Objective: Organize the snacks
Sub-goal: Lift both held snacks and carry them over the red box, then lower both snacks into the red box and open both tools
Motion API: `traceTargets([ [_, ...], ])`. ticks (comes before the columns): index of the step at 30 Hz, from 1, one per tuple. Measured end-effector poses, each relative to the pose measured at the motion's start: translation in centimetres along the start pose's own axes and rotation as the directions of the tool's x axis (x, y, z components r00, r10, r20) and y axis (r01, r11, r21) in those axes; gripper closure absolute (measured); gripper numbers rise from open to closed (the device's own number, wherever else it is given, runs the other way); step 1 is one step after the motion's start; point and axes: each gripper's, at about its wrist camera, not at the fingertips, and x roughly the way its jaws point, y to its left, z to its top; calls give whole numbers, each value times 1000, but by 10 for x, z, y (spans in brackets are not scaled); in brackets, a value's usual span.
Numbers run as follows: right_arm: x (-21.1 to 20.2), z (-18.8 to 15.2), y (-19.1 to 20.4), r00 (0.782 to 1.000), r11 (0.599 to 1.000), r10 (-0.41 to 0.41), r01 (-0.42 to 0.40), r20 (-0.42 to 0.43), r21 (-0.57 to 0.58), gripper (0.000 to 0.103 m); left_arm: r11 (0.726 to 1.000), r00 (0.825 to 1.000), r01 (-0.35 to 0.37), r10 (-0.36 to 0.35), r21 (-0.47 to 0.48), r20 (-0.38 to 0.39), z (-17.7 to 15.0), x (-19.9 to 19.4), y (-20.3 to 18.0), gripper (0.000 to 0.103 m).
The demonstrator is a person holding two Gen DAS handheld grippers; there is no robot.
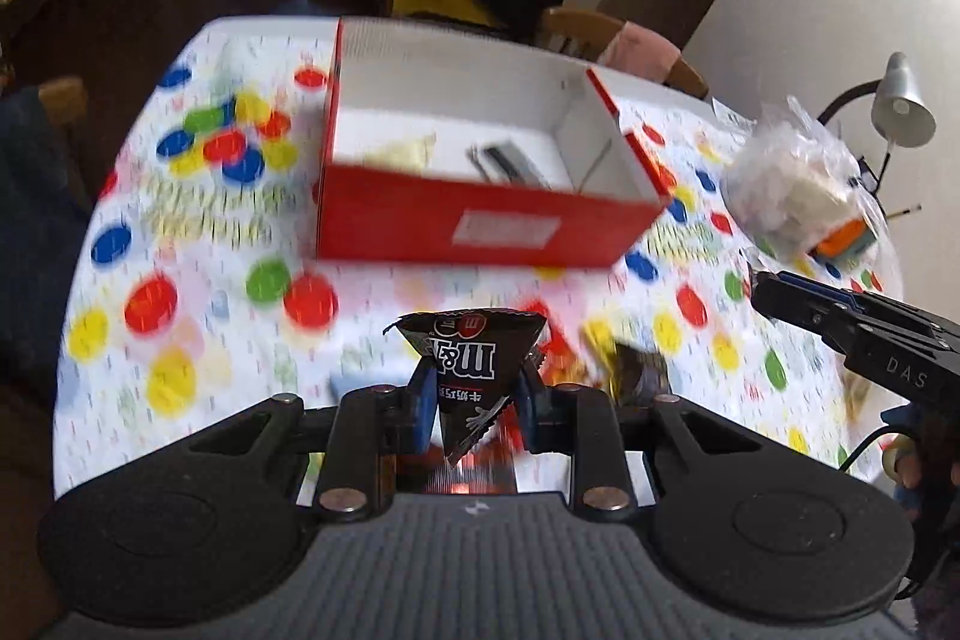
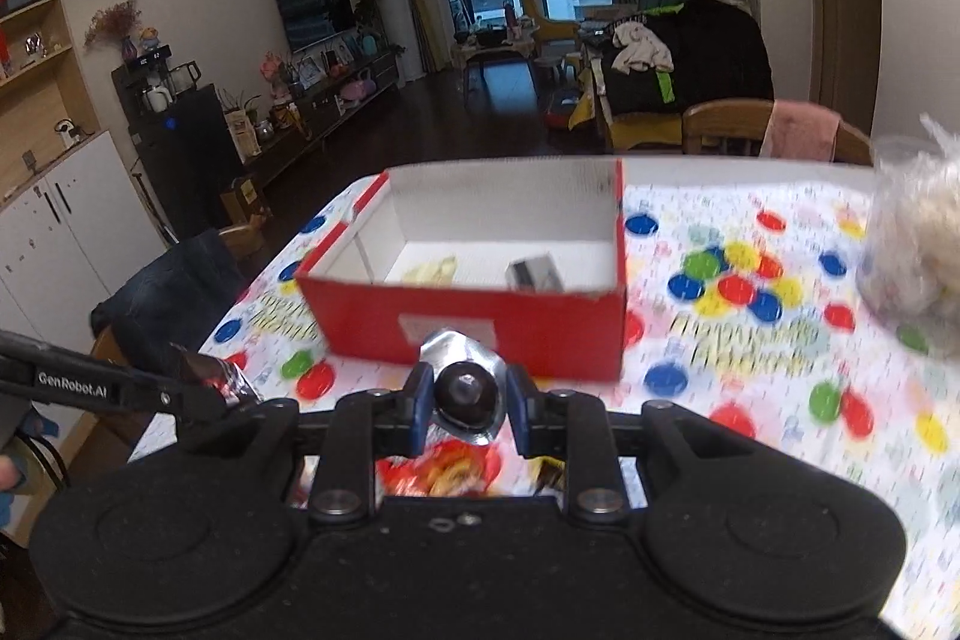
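My left gripper (image 1: 474,394) is shut on a dark brown m&m's packet (image 1: 471,370), held above the table in front of a red box (image 1: 480,226) with a white inside. The box holds a pale yellow packet (image 1: 402,154) and a grey packet (image 1: 507,160). My right gripper (image 2: 468,394) is shut on a silver foil snack with a dark round middle (image 2: 465,385), also held before the red box (image 2: 468,316). The right gripper shows at the right edge of the left wrist view (image 1: 840,316). The left gripper shows at the left of the right wrist view (image 2: 120,388).
The table has a white cloth with coloured dots (image 1: 180,280). More snack packets lie on it below the grippers (image 2: 444,469). A clear plastic bag of pale items (image 1: 798,184) sits at the right. Chairs stand around the table, and a desk lamp (image 1: 900,106) at the far right.
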Motion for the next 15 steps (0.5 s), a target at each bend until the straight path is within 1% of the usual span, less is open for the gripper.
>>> traceTargets([
  [6,22,42,-12,1000,1000,-10,10,19,-14,78,999,999,-36,35,31,33,50,15,-12,77],
  [9,41,61,-20,1000,1000,-16,16,12,-18,78,997,997,-67,67,30,24,75,29,-13,77],
  [12,64,77,-28,1000,1000,-21,21,-9,-16,78,995,995,-97,97,19,8,97,46,-12,77],
  [15,90,89,-37,999,1000,-20,20,-43,8,78,992,992,-123,123,-5,-12,117,64,-9,77],
])
